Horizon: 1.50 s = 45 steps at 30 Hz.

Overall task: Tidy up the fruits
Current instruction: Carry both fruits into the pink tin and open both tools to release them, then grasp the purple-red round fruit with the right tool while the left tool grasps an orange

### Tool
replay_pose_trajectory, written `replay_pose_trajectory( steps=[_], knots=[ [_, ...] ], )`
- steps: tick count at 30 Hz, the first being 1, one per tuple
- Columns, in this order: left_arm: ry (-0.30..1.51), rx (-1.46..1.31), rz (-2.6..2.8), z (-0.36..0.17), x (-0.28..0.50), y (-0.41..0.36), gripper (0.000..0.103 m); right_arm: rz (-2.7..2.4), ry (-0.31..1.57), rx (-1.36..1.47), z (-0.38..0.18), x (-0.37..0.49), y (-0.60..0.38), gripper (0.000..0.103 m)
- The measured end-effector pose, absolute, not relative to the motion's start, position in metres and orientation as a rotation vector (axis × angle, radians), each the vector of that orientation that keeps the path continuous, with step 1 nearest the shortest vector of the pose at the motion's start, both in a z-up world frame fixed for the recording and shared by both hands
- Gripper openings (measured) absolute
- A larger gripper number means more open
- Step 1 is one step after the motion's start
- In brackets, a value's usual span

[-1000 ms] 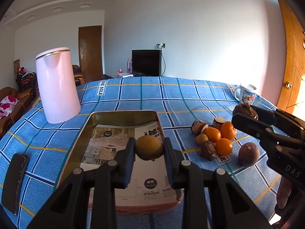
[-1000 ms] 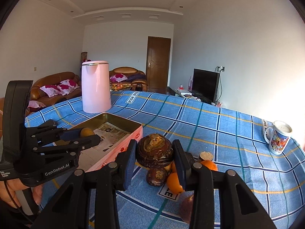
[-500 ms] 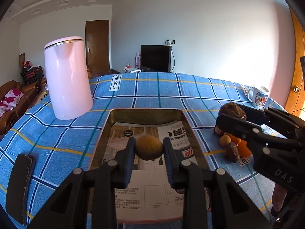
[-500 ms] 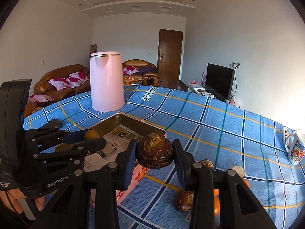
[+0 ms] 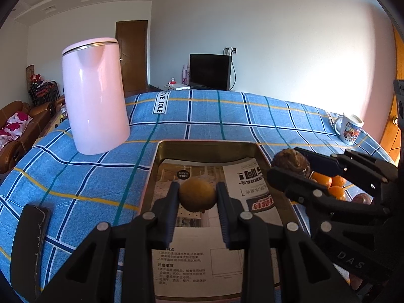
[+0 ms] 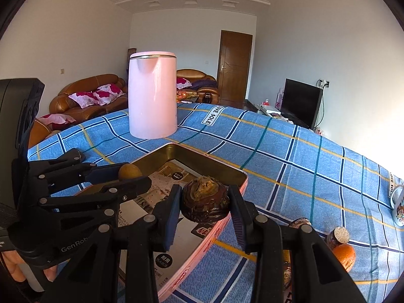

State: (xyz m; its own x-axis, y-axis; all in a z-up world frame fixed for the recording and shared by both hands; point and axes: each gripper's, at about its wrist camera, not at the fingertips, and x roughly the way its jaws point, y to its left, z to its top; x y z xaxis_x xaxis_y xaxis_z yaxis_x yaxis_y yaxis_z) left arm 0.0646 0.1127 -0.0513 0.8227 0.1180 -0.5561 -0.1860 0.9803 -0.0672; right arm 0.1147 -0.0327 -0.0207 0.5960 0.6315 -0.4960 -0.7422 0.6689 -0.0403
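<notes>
L gripper (image 5: 197, 197) clamps a brown-green fruit (image 5: 197, 195) over the paper-lined tin (image 5: 209, 149). R gripper (image 6: 205, 203) grips a dark bulb-like fruit (image 6: 205, 199) above tin's right rim. Oranges (image 5: 328, 184) lie on tablecloth (image 5: 101, 176) beside tin; pink kettle (image 5: 94, 96) behind.

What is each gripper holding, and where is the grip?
Left gripper pinches the yellow-brown fruit across its sides; right gripper pinches the dark brown fruit likewise.

Mug (image 6: 398, 206) cut by edge (right wrist view).
</notes>
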Motion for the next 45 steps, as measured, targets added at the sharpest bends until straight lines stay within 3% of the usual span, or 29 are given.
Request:
replay_pose_trajectory(
  steps=[22, 24, 25, 26, 28, 34, 38, 45],
  knots=[
    [0.612, -0.152, 0.202, -0.057, 0.063, 0.131, 0.033, 0.878, 0.613, -0.299, -0.044, 0.124, -0.004, 0.043],
    [0.599, -0.159, 0.204, -0.054, 0.058, 0.13, 0.037, 0.856, 0.598, -0.296, -0.042, 0.122, -0.008, 0.052],
    [0.589, -0.165, 0.204, -0.052, 0.055, 0.129, 0.047, 0.861, 0.589, -0.29, -0.04, 0.121, -0.012, 0.056],
    [0.578, -0.168, 0.203, -0.05, 0.052, 0.127, 0.064, 0.862, 0.581, -0.287, -0.039, 0.119, -0.016, 0.061],
    [0.547, -0.164, 0.206, -0.045, 0.045, 0.121, 0.078, 0.838, 0.573, -0.279, -0.036, 0.116, -0.027, 0.071],
    [0.506, -0.113, 0.124, -0.033, 0.034, 0.081, 0.079, 0.759, 0.523, -0.227, -0.03, 0.094, -0.105, 0.071],
    [0.509, -0.074, 0.06, -0.032, 0.038, 0.046, 0.08, 0.618, 0.497, -0.179, -0.034, 0.09, -0.171, 0.079],
    [0.56, -0.002, -0.035, -0.043, 0.054, -0.012, 0.08, 0.535, 0.576, -0.109, -0.051, 0.109, -0.22, 0.079]
  ],
)
